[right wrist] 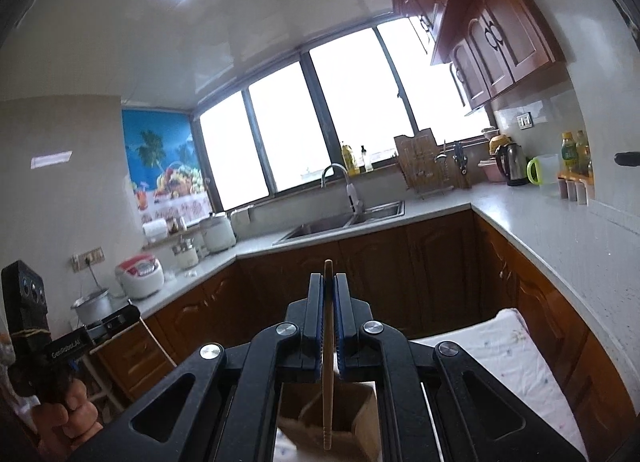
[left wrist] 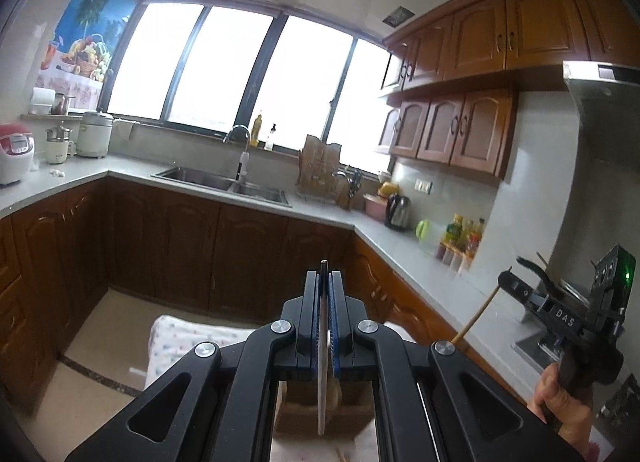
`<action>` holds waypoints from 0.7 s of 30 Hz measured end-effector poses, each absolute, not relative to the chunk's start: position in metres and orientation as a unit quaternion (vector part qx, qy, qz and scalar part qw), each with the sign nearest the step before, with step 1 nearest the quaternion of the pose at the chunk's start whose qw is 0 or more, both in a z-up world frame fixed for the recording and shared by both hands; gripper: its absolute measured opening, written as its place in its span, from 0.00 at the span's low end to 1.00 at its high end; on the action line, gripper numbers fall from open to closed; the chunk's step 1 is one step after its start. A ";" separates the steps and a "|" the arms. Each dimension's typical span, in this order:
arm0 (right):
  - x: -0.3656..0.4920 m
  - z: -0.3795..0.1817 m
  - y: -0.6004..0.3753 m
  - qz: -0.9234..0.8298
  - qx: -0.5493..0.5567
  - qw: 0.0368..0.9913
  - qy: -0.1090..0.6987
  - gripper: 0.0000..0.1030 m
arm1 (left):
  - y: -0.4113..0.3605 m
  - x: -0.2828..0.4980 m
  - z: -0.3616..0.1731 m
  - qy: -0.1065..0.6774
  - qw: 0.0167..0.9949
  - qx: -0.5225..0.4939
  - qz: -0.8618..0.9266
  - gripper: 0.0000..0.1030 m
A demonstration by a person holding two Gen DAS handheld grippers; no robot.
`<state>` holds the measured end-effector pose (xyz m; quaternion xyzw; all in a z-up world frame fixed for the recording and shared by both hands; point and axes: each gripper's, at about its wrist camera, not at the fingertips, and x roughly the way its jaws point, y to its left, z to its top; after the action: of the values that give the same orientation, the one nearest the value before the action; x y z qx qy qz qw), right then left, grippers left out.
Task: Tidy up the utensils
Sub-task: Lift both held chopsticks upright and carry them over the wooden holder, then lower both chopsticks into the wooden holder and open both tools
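My left gripper (left wrist: 325, 278) is shut on a thin pale flat utensil (left wrist: 322, 362) held on edge, its lower end over a brown holder box (left wrist: 304, 414). My right gripper (right wrist: 329, 282) is shut on a wooden chopstick (right wrist: 328, 362) whose lower end hangs over the same brown box (right wrist: 360, 422). The right gripper also shows at the right of the left wrist view (left wrist: 520, 282), with the chopstick (left wrist: 476, 314) slanting down from it. The left gripper body shows at the far left of the right wrist view (right wrist: 68, 346).
A table with a floral cloth (right wrist: 508, 358) stands under the box. Grey counters (left wrist: 400, 242) run round the kitchen with a sink (left wrist: 224, 182), kettle (left wrist: 398, 212), rice cooker (left wrist: 14, 154), bottles (left wrist: 464, 234) and wooden cabinets (left wrist: 200, 254).
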<state>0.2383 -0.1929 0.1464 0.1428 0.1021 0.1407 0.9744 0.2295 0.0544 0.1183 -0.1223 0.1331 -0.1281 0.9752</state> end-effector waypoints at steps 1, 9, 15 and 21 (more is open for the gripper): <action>0.243 0.146 -0.194 0.138 0.144 0.975 0.099 0.04 | 0.052 0.236 0.115 0.129 0.976 -0.124 -0.125 0.02; 0.282 0.121 -0.185 0.131 0.148 0.975 0.100 0.04 | 0.038 0.290 0.073 0.130 0.975 -0.147 -0.100 0.02; 0.302 0.080 -0.175 0.120 0.146 0.976 0.112 0.04 | 0.024 0.344 0.019 0.162 0.968 -0.173 -0.081 0.02; 0.309 0.050 -0.175 0.109 0.156 0.974 0.124 0.04 | 0.013 0.382 -0.011 0.183 0.964 -0.179 -0.073 0.02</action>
<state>0.3091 -0.1750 0.0504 0.1561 0.1242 0.1091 0.9738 0.3815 0.0127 -0.0107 -0.1786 0.1830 -0.0731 0.9640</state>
